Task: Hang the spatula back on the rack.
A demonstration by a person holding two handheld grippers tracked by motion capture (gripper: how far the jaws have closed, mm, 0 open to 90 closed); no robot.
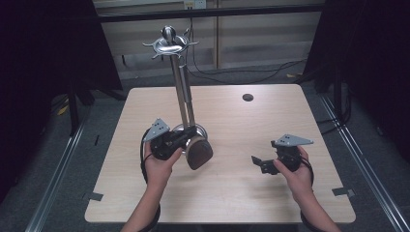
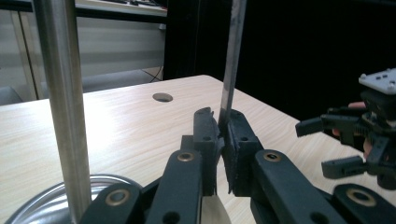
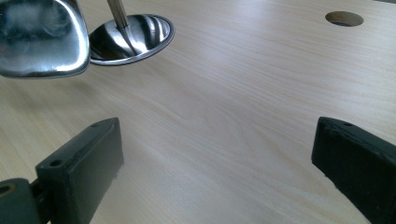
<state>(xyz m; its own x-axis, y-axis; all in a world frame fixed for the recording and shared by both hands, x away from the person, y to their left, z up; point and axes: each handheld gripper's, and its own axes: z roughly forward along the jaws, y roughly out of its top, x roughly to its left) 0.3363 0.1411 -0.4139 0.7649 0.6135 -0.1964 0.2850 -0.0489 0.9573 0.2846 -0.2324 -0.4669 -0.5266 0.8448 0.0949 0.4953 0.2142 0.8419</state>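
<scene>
A metal utensil stand [image 1: 180, 92] rises from a round base [image 1: 203, 131] at the table's middle, with a crown of hooks [image 1: 169, 46] on top. A long flat-handled metal utensil [image 1: 198, 152] leans beside the pole, its broad head low over the table. My left gripper [image 1: 189, 134] is shut on its handle just above the head. In the left gripper view the jaws [image 2: 219, 126] pinch the thin handle [image 2: 231, 60], with the pole [image 2: 65, 116] at left. My right gripper [image 1: 258, 163] sits open to the right, holding nothing. In the right gripper view its jaws [image 3: 215, 158] stand wide apart over bare wood, facing the utensil's head [image 3: 42, 37] and the base [image 3: 135, 37].
The light wooden table [image 1: 290, 121] has a small round hole [image 1: 248, 97] at the back right. Dark curtains flank both sides. Cables lie on the floor behind the table [image 1: 241, 75]. The right gripper [image 2: 336, 144] shows at the right of the left gripper view.
</scene>
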